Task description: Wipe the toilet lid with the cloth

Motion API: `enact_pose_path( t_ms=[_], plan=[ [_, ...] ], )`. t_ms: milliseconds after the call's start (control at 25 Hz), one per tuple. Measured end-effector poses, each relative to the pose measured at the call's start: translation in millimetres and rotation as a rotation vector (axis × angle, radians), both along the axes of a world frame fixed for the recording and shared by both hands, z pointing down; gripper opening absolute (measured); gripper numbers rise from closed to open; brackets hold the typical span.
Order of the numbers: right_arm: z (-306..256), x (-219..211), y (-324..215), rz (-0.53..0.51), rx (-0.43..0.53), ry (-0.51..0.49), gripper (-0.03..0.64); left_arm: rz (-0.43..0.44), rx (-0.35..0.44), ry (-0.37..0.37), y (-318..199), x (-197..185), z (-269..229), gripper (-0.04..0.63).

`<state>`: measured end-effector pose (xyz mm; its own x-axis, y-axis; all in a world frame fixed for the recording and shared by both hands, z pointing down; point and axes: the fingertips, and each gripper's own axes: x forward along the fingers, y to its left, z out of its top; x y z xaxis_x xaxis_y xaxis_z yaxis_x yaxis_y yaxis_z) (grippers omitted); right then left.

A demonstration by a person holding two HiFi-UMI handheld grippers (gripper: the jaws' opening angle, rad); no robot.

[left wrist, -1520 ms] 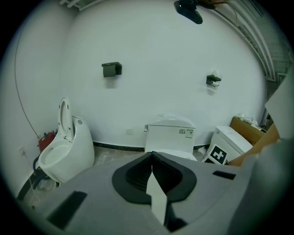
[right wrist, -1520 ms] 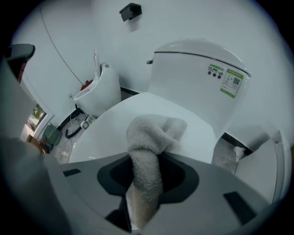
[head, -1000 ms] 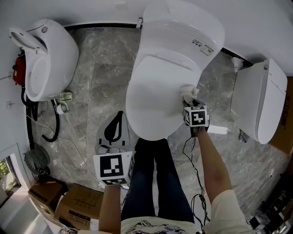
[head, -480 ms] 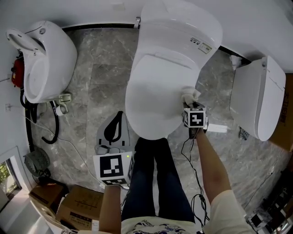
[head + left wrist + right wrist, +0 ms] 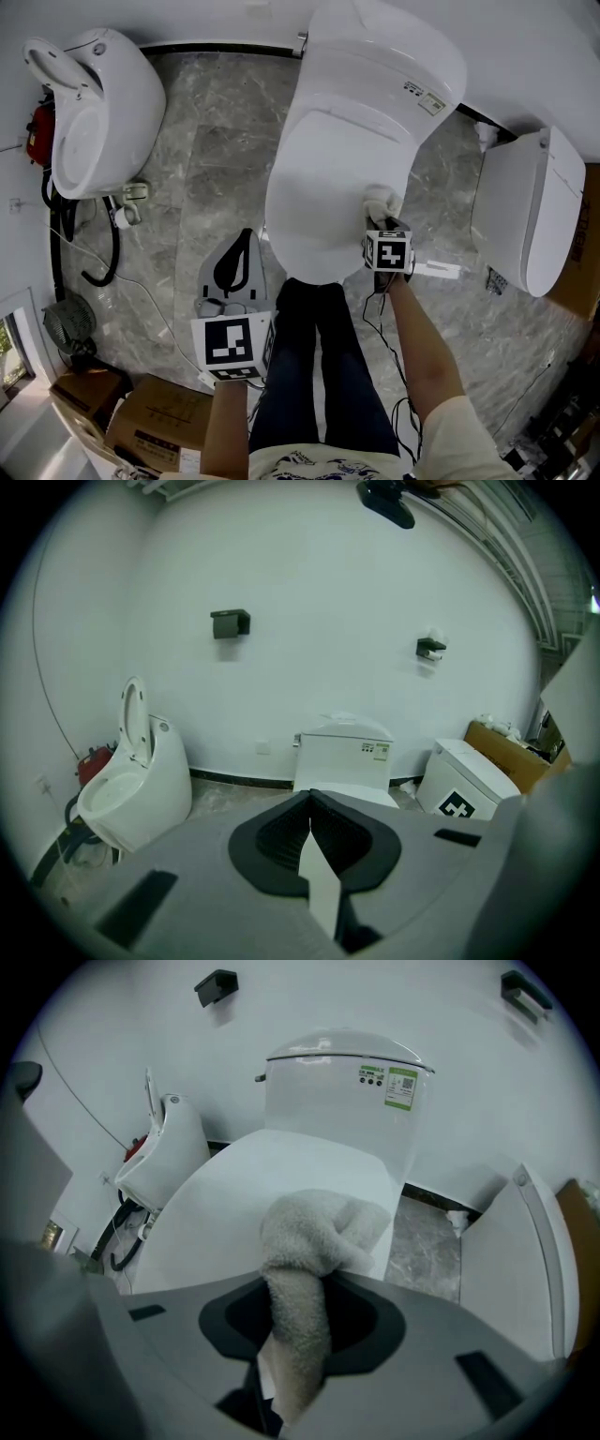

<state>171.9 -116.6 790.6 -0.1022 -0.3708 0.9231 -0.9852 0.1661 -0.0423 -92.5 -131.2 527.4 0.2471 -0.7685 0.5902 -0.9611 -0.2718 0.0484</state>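
A: How far along are we with the wipe?

B: Midway, we'd judge. Our right gripper [image 5: 382, 225] has its jaws pinched on the cloth [image 5: 380, 201], and the bunched end is pressed on the toilet lid [image 5: 319, 202] at its right edge, just right of centre frame in the head view. The lid is closed and plain white all over. No streak or damp patch shows, so we can't say which parts are done. By our reckoning the broad middle and the left side of the lid are left to cover.

A: And our other gripper?

B: The left gripper [image 5: 310, 808] has its jaws pressed together on nothing. It hangs low in the head view, at lower left, well apart from the lid.

A: Shall we count?

B: One cloth and two grippers. There are three toilets: the one we're wiping at top centre, a second toilet [image 5: 98, 112] at upper left with its lid raised, and a third toilet [image 5: 530, 211] at the right edge with its lid shut. We also see cardboard boxes [image 5: 155, 422] in the lower left corner — at least two.
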Motion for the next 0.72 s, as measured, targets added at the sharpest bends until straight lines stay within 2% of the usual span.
enact_pose_path(
  t_ms=[520,720],
  plan=[
    [-2.6,-91.5,7.7,-0.140,0.015,-0.053,0.118,-0.101,0.006,-0.006,21.4,-45.5,-0.4,0.008],
    [-4.6,-129.3,12.3,-0.242,0.021,-0.064,0.118,-0.134,0.005,-0.003,31.7,-58.5,0.9,0.008]
  ],
)
